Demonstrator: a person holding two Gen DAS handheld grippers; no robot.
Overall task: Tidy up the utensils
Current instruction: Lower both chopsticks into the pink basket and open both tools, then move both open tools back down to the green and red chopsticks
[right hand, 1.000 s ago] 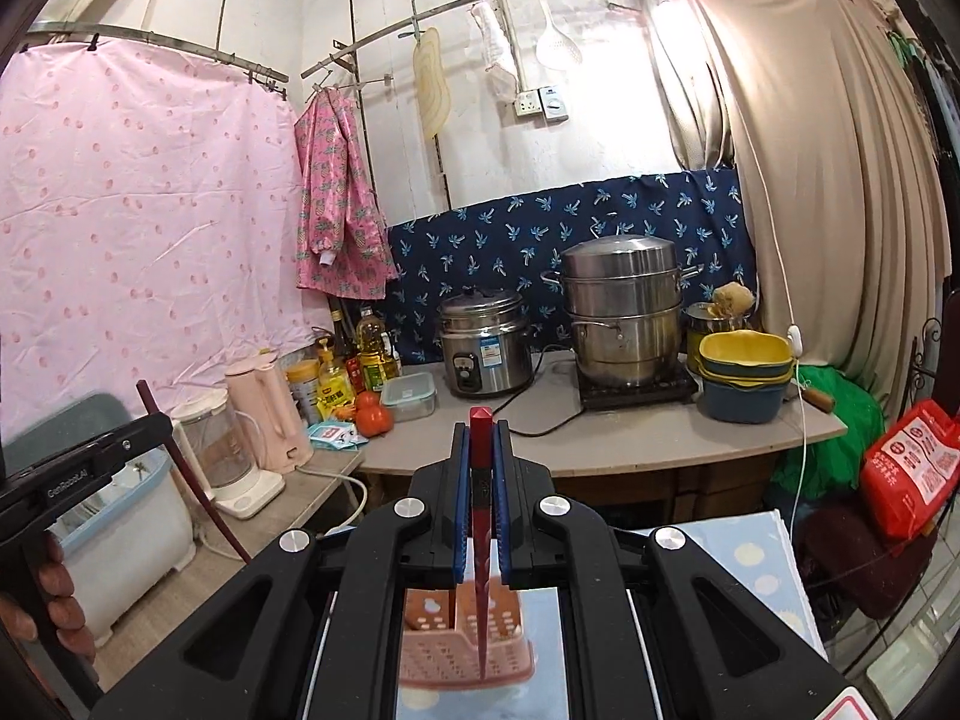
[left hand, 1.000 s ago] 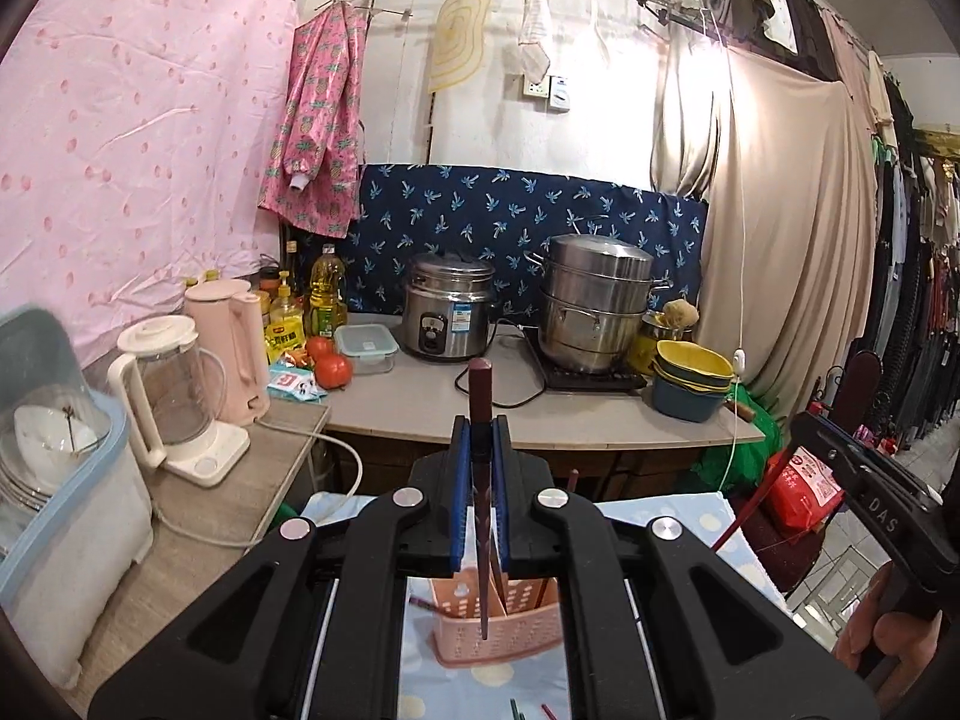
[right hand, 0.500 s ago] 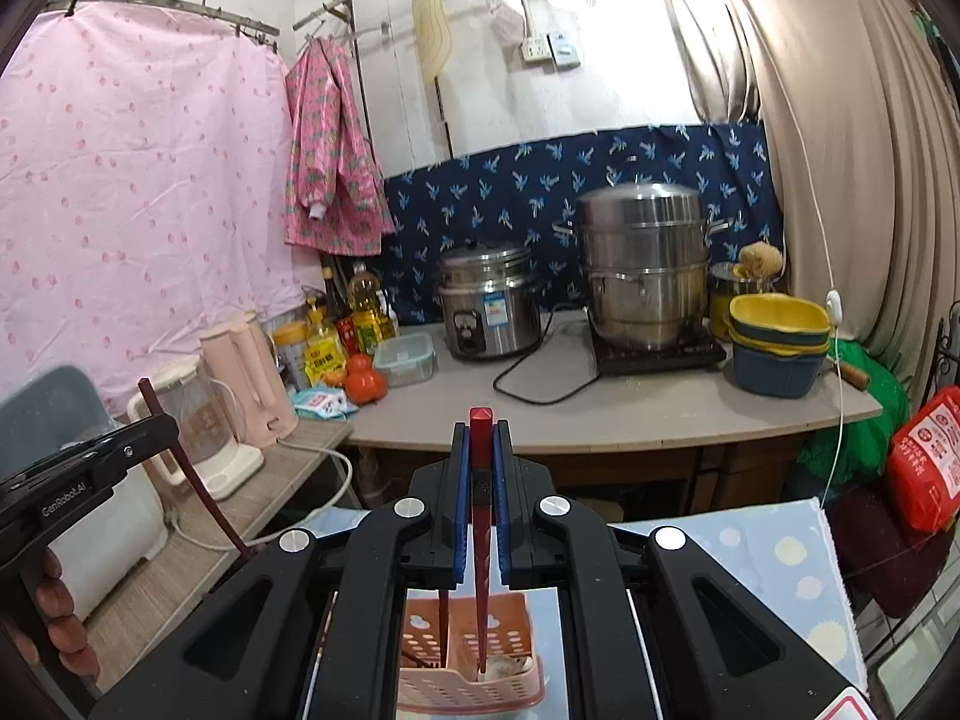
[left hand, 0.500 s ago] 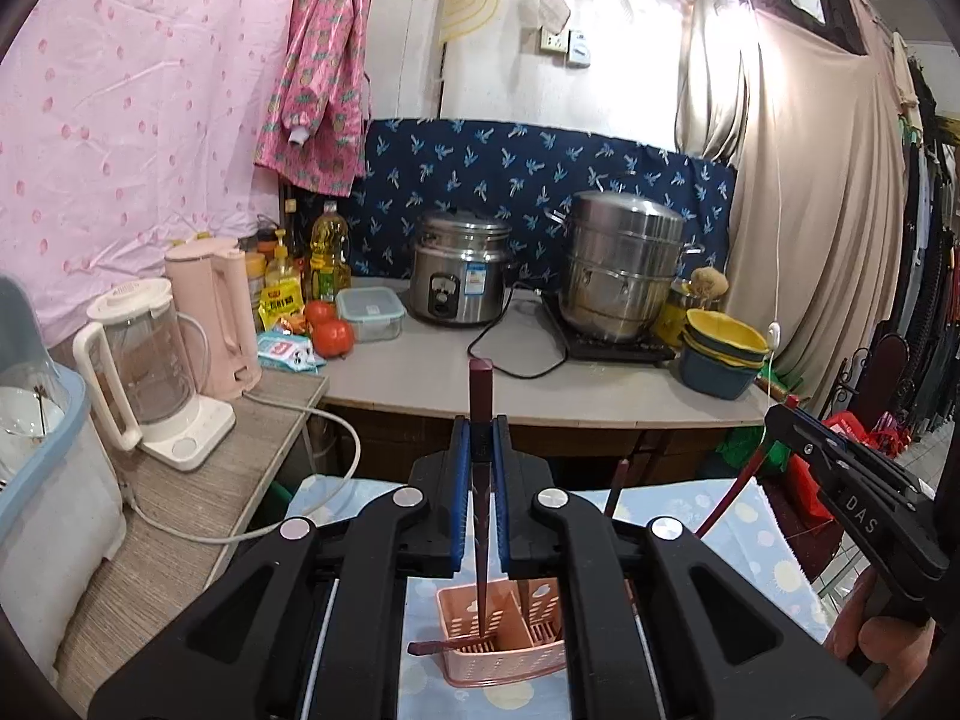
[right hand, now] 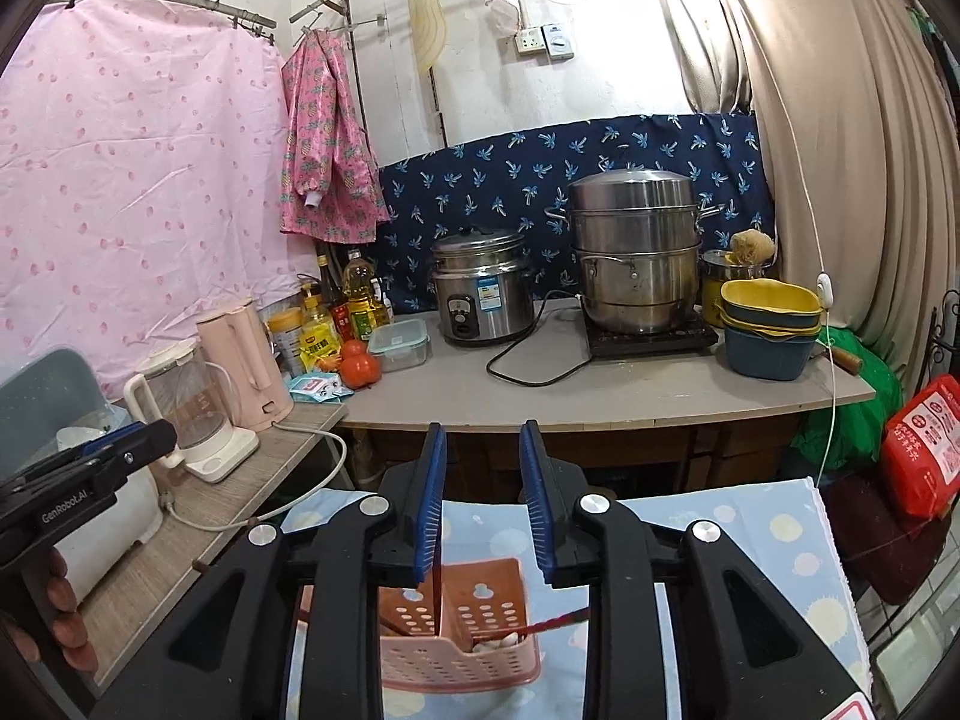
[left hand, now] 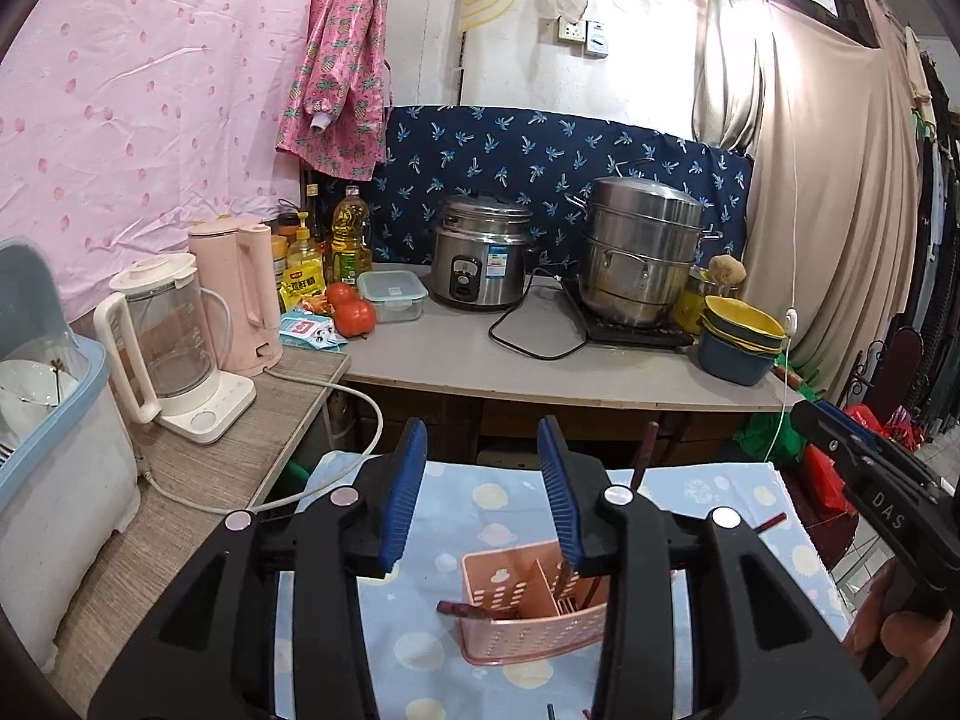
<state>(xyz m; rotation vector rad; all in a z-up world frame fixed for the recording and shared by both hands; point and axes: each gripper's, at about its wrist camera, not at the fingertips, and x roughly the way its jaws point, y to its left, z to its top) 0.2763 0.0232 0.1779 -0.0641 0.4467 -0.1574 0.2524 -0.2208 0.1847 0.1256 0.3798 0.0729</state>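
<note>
A pink perforated utensil basket point(left hand: 528, 612) stands on a blue patterned cloth point(left hand: 708, 498), below both grippers. It also shows in the right wrist view point(right hand: 462, 630). Dark red chopsticks point(left hand: 468, 610) lie and lean in its compartments, one poking over the left wall. In the right wrist view a red chopstick point(right hand: 540, 626) leans out over the right side. My left gripper point(left hand: 483, 492) is open and empty above the basket. My right gripper point(right hand: 482, 501) is open and empty above it too.
A wooden side counter point(left hand: 198, 480) on the left holds a glass kettle point(left hand: 168, 348), a pink kettle point(left hand: 237, 294) and a dish bin point(left hand: 42, 420). The back counter point(left hand: 540, 372) holds a rice cooker point(left hand: 480, 252), a steamer pot point(left hand: 642, 252), stacked bowls point(left hand: 741, 336), bottles and tomatoes.
Both grippers opened and let go of their chopsticks, which dropped into the pink basket. Both grippers have tilted down and moved closer to the table.
</note>
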